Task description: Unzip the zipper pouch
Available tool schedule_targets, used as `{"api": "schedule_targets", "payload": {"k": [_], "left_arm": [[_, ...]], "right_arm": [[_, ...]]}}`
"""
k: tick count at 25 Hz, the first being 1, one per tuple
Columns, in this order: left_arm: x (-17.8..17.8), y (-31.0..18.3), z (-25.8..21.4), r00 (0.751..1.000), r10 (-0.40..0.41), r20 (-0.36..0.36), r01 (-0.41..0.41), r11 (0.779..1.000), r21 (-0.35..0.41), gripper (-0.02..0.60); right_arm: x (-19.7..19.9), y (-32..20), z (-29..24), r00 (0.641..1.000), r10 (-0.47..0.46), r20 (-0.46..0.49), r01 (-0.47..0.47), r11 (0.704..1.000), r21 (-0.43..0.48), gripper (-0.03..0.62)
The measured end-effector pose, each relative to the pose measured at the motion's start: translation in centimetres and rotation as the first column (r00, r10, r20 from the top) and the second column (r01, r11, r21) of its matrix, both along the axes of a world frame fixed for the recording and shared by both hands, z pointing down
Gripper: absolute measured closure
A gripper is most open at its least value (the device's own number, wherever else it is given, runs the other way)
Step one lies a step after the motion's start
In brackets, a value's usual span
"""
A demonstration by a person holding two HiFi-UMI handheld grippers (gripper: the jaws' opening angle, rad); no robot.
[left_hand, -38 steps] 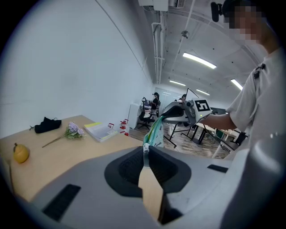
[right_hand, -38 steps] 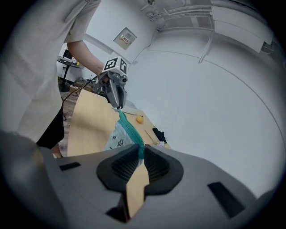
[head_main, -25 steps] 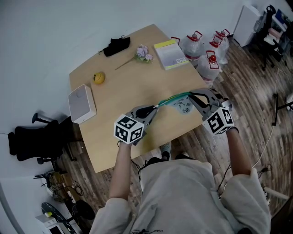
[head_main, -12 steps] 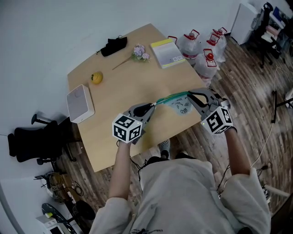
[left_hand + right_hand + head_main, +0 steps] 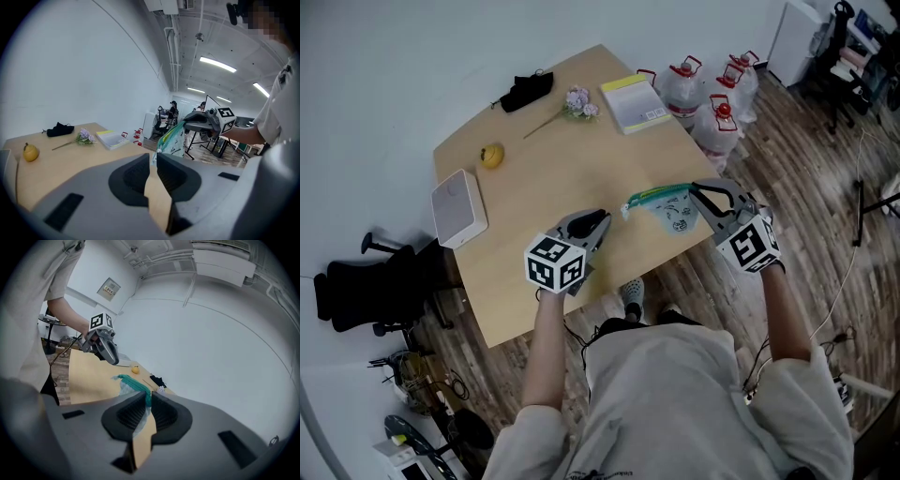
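A clear zipper pouch [image 5: 664,204] with a green zipper band hangs over the table's front right corner. My right gripper [image 5: 694,195] is shut on its right end; in the right gripper view the pouch fabric [image 5: 131,386] is pinched between the jaws [image 5: 147,397]. My left gripper [image 5: 602,221] sits a short way left of the pouch's free end, apart from it. Its jaws are opening, and the left gripper view shows only a narrow gap [image 5: 153,159] with bare table behind it. Beyond them, the pouch [image 5: 172,140] dangles from the right gripper [image 5: 206,123].
On the wooden table [image 5: 544,178] lie a white box [image 5: 453,208], a yellow fruit [image 5: 491,155], a black cloth [image 5: 525,90], a flower sprig [image 5: 572,103] and a yellow notebook [image 5: 635,96]. Water jugs [image 5: 712,94] stand on the floor to the right, a black chair [image 5: 356,291] to the left.
The left gripper held the zipper end and kept the pouch stretched; now it has let go and drawn back left. The pouch's left end has sprung free toward the right gripper.
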State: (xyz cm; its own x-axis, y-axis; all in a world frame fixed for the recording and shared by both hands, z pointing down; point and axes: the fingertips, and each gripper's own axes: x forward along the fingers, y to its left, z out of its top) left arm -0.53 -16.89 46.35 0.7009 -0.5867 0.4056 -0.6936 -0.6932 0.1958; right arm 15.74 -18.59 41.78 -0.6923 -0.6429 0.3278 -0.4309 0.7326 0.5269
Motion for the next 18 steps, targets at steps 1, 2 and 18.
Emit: {"api": "schedule_targets", "payload": {"k": [1,2,18], "left_arm": [[0.1,0.2,0.0,1.0,-0.001,-0.002,0.001,1.0,-0.001,0.526],[0.3,0.5,0.0,1.0,0.001,-0.001,-0.001,1.0,0.0,0.526],[4.6,3.4,-1.7,0.995,-0.072,-0.069,0.078,0.993,0.085,0.526]], "right_arm": [[0.4,0.1,0.0,1.0,0.007,0.012,-0.007,1.0,-0.01,0.548],[0.7,0.3,0.0,1.0,0.014,0.024,-0.014,1.0,-0.02,0.548],[4.3,2.1,2.2,0.912,0.248,0.328,-0.162,0.949,-0.27,0.549]]}}
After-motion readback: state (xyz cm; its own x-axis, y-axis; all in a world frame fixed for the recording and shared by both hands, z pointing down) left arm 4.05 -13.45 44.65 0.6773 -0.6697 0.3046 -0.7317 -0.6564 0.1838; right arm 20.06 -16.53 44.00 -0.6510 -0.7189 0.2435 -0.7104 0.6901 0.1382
